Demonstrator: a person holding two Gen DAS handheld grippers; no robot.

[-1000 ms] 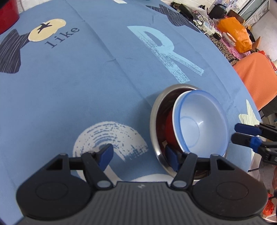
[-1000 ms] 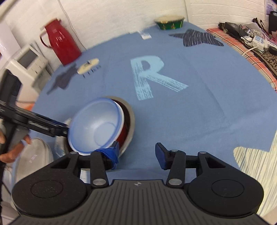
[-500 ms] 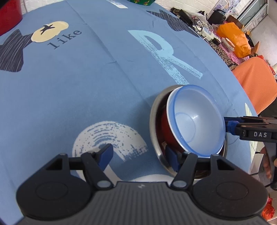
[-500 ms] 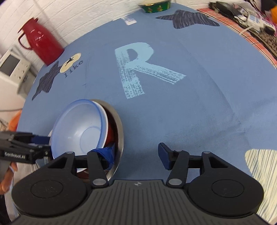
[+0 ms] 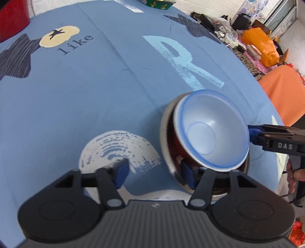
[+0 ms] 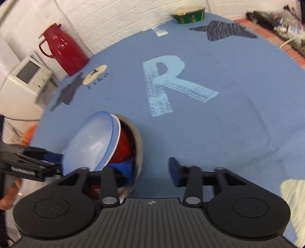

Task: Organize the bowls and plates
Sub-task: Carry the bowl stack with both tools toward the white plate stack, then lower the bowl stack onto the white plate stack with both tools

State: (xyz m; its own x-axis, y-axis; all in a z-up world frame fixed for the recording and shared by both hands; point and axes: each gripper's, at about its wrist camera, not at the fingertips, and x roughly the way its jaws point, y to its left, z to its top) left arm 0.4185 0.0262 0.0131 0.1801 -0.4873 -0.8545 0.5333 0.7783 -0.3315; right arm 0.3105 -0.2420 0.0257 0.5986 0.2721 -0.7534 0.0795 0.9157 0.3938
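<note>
My left gripper [image 5: 155,175] jaws spread wide, right one inside steel bowl [image 5: 165,133] rim; blue bowl [image 5: 209,129] tilted in red bowl [image 5: 178,146] just ahead. Right gripper [image 6: 151,169] jaws spread too, left one in steel bowl, on desk [image 5: 95,85]

"Can you make out the red bowl [image 5: 178,145]?"

"Barely. The blue bowl [image 5: 210,127] covers most of it, mid-right in the left view. One finger [image 6: 126,168] of the right gripper [image 6: 150,169] dips behind the steel bowl's [image 6: 140,146] rim, lower left in the right view."

"The flask [image 5: 13,18]?"

"Cut off at the upper left. The hand [image 5: 294,176] is clipped at the right edge, and the clutter upper right is too blurred to name."
</note>
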